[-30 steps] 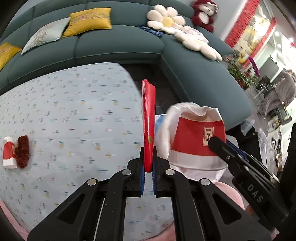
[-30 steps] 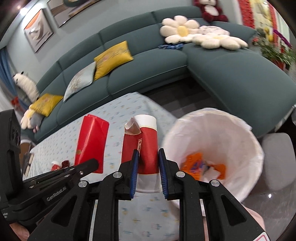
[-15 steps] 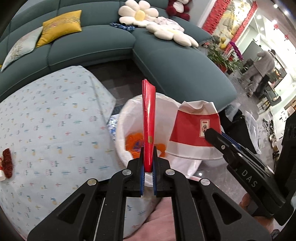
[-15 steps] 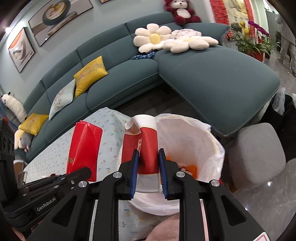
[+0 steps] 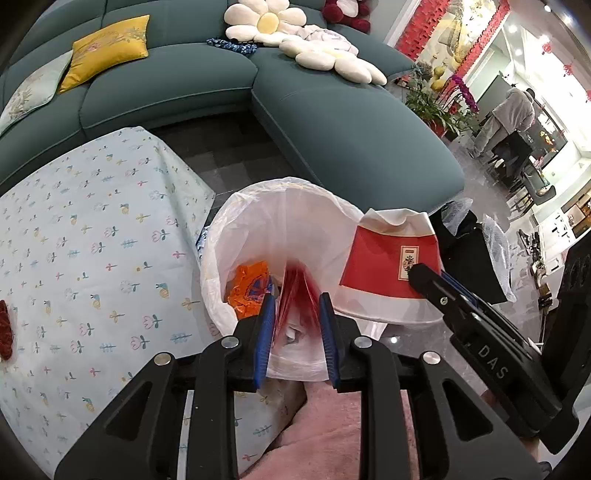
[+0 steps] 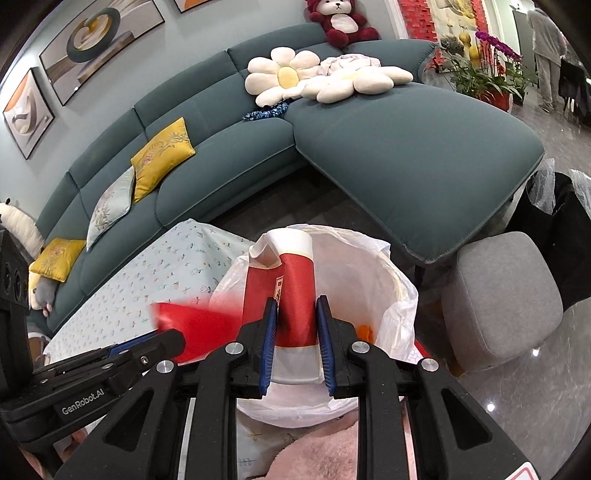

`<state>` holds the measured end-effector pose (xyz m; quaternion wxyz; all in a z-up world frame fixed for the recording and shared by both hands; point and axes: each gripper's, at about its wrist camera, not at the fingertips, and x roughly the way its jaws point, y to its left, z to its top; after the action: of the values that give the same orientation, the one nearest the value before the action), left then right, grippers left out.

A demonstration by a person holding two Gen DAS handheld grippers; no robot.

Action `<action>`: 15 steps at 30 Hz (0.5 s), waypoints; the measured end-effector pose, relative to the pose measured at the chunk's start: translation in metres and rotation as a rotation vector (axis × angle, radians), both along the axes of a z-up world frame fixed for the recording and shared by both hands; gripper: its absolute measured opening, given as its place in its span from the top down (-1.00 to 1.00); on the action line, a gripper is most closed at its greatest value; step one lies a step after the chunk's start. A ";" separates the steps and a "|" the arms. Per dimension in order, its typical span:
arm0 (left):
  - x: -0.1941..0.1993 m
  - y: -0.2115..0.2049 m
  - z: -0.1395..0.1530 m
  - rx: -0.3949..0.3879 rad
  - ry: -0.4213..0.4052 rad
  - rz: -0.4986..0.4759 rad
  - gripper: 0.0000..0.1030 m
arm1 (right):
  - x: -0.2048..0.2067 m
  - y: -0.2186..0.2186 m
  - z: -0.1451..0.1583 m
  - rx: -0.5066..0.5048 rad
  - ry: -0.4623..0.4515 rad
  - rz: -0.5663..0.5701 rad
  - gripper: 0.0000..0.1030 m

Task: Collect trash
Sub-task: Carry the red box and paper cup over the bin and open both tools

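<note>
A white-lined trash bin (image 5: 280, 221) stands on the dark floor just beside the corner of a table draped in a pale blue flower-print cloth (image 5: 92, 240); crumpled orange wrappers (image 5: 251, 284) already lie in its bottom. A dark red scrap (image 5: 4, 332) sits on the cloth at the far left edge of the left wrist view, well apart from the bin. Behind the table curves a teal sectional sofa (image 6: 388, 147) carrying yellow cushions (image 6: 162, 155), daisy-shaped pillows (image 6: 284, 77) and a red-and-white plush bear (image 6: 340, 22); framed pictures (image 6: 99, 40) hang on the wall, a grey pouf (image 6: 502, 302) stands to the bin's right, and a person in grey (image 5: 506, 114) stands far off by potted orchids. Both tools point steeply down over the bin mouth. The left gripper (image 5: 297, 321) has its jaws opening, and the flat red packet (image 5: 295, 291), motion-blurred, is between the blue pads and slipping down into the liner. The right gripper (image 6: 295, 325) pinches a red-and-white paper cup (image 6: 291, 280), crushed at its rim, holding it above the bin's near edge. Pink fabric (image 6: 317, 454) shows below the tools.
</note>
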<state>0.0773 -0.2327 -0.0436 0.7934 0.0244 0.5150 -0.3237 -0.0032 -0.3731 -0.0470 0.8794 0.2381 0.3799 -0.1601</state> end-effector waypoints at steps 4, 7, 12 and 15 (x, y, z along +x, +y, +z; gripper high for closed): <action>0.002 0.005 0.000 0.002 0.004 0.017 0.55 | 0.001 0.001 -0.001 0.001 0.001 0.003 0.60; 0.004 0.010 -0.001 0.005 0.006 0.032 0.54 | 0.003 0.002 -0.001 0.000 0.003 0.008 0.60; 0.007 0.018 0.000 0.001 0.006 0.055 0.54 | 0.005 0.004 0.000 -0.003 0.005 0.013 0.59; 0.009 0.022 0.000 0.000 0.006 0.064 0.54 | 0.008 0.006 -0.001 -0.004 0.007 0.018 0.59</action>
<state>0.0859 -0.2102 -0.0436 0.8019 0.0069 0.5176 -0.2984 0.0045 -0.3670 -0.0478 0.8799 0.2324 0.3850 -0.1537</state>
